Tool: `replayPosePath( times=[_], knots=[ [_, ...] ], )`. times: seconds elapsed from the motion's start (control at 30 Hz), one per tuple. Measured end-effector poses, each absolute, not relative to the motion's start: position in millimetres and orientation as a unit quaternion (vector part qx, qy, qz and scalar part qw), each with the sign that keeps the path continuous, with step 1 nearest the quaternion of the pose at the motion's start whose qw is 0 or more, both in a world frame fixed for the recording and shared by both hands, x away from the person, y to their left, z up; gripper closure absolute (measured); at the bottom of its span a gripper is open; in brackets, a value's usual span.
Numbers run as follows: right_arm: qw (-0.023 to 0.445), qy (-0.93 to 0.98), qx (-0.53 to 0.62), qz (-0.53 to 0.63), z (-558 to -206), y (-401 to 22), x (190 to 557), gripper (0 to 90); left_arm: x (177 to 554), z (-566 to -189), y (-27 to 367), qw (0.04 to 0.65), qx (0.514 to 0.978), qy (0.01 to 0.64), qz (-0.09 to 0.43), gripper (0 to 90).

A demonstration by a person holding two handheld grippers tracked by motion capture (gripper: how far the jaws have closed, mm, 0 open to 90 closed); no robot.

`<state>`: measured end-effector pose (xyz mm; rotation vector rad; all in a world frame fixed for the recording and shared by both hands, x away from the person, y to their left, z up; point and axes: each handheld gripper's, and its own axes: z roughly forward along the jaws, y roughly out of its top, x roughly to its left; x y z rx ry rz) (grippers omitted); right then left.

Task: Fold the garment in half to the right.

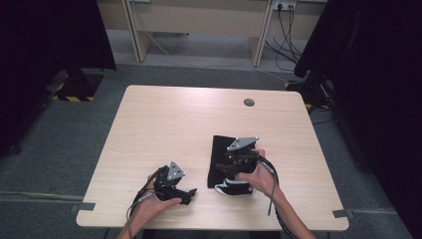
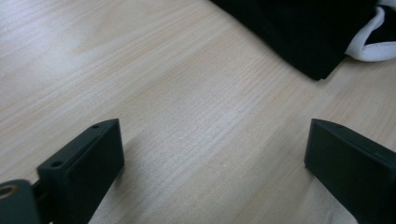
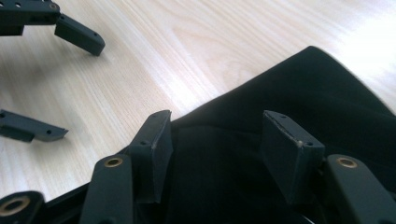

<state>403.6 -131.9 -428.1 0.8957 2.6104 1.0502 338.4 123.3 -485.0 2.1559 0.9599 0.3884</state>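
A folded black cloth (image 1: 220,148) with a white trim (image 1: 234,190) at its near end lies on the right half of the wooden table (image 1: 174,119). My right gripper (image 1: 226,168) hovers over it. In the right gripper view its jaws stand partly apart with the cloth (image 3: 327,93) below and between them, and the pads do not visibly press on it. My left gripper (image 1: 189,195) is open just left of the cloth, near the front edge. In the left gripper view its jaws (image 2: 212,149) spread wide over bare wood, with the cloth (image 2: 299,32) and its trim (image 2: 373,42) at the upper right.
A dark round cable hole (image 1: 249,102) sits near the table's far edge. Beyond the table are a pale desk frame (image 1: 199,20), floor cables (image 1: 286,45) and black curtains (image 1: 378,99) on both sides. The left gripper (image 3: 79,88) appears at the upper left of the right gripper view.
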Motion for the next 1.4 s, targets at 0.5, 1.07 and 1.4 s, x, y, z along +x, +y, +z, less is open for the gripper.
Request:
replayPosePath(
  times=[0.5,1.07,1.4],
  knots=[
    [0.091,0.905,0.280,0.308,-449.2,-112.2,416.2,67.9,339.2,-485.4,122.8,0.362,0.839,0.377,0.152,0.0],
    [0.173,0.837,0.333,0.397,-423.9,-214.8,358.8,68.3,339.1,-485.4,122.9,0.361,0.838,0.379,0.153,0.0],
    [0.180,0.805,0.387,0.411,-408.2,-245.2,356.1,45.0,342.1,-485.1,119.7,0.364,0.839,0.376,0.151,0.1]
  ],
)
